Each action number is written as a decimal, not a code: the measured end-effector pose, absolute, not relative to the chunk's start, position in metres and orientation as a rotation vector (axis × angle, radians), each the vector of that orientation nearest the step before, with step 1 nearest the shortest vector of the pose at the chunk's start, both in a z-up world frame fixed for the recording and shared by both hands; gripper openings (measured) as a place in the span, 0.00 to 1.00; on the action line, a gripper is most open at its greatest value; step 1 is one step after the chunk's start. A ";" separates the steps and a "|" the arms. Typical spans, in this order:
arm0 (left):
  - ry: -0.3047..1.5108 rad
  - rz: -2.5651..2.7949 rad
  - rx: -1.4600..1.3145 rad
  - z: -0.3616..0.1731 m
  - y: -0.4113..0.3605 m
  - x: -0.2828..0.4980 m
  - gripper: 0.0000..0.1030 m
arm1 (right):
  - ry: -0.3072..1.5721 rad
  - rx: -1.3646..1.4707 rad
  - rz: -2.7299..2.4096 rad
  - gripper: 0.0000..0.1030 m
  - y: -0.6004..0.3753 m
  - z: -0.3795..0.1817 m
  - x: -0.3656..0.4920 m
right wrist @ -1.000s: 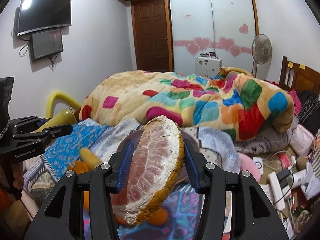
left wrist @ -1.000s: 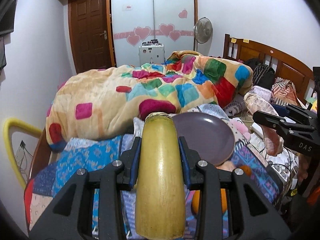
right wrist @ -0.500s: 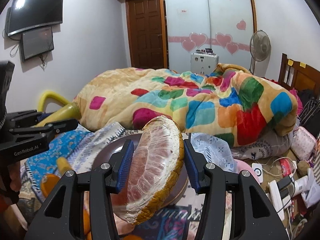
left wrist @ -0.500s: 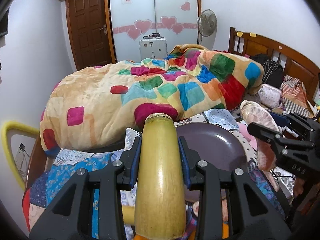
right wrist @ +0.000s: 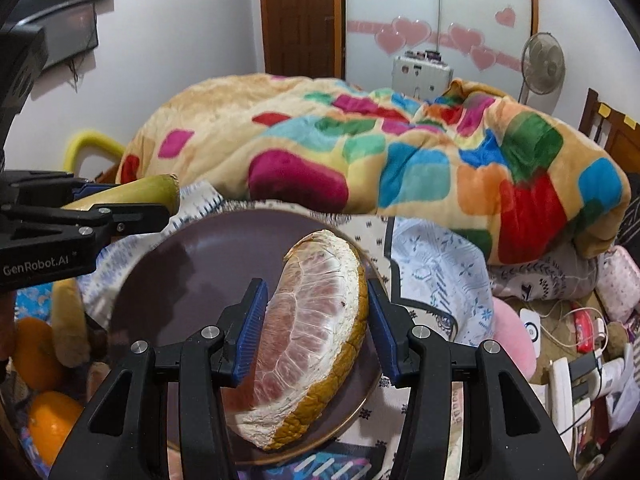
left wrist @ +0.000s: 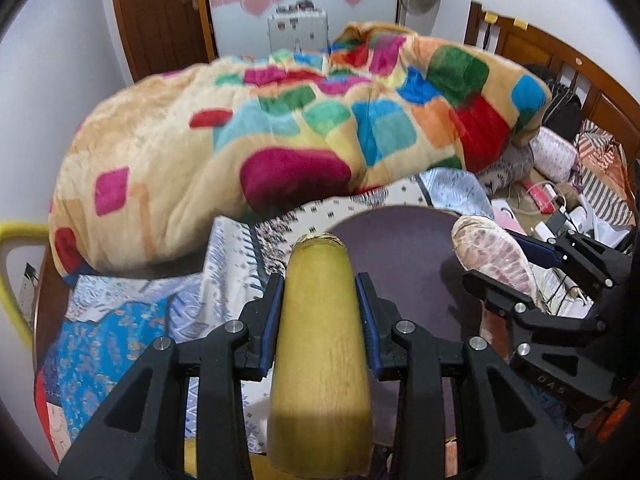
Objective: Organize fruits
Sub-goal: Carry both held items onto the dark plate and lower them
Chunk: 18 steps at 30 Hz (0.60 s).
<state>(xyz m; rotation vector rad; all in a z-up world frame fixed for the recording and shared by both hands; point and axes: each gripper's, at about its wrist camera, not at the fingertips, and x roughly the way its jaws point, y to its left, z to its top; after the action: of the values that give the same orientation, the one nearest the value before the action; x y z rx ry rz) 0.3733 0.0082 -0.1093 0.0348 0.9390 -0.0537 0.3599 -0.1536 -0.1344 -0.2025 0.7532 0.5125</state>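
Observation:
My left gripper (left wrist: 320, 300) is shut on a long yellow-green fruit piece (left wrist: 320, 360) with a cut end, held just left of a dark purple plate (left wrist: 404, 264) on the bed. My right gripper (right wrist: 314, 320) is shut on a pomelo wedge (right wrist: 312, 340) with pink flesh and brown-yellow rind, held over the plate (right wrist: 200, 272). The wedge (left wrist: 494, 256) and right gripper (left wrist: 532, 280) show at the plate's right edge in the left wrist view. The left gripper (right wrist: 132, 204) and its fruit (right wrist: 132, 194) show at the left in the right wrist view.
A rolled colourful blanket (left wrist: 280, 128) lies behind the plate. Two oranges (right wrist: 44, 428) and another yellow fruit (right wrist: 68, 320) lie left of the plate. Cables, chargers and clutter (right wrist: 568, 360) fill the right side. A wooden headboard (left wrist: 560, 64) stands at the far right.
Both grippers have moved forward and down toward the plate. The pomelo wedge has come over the plate, and the yellow fruit has come closer to its left rim.

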 end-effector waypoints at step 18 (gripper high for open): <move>0.895 -0.041 0.098 -0.089 0.001 0.365 0.37 | 0.764 -0.210 0.504 0.63 -0.151 -0.127 0.355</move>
<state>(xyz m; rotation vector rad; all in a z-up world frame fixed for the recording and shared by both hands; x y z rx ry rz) 0.3646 0.0014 -0.0894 0.0979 0.8946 -0.0411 0.3553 -0.1511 -0.1269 -0.2102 0.7642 0.5036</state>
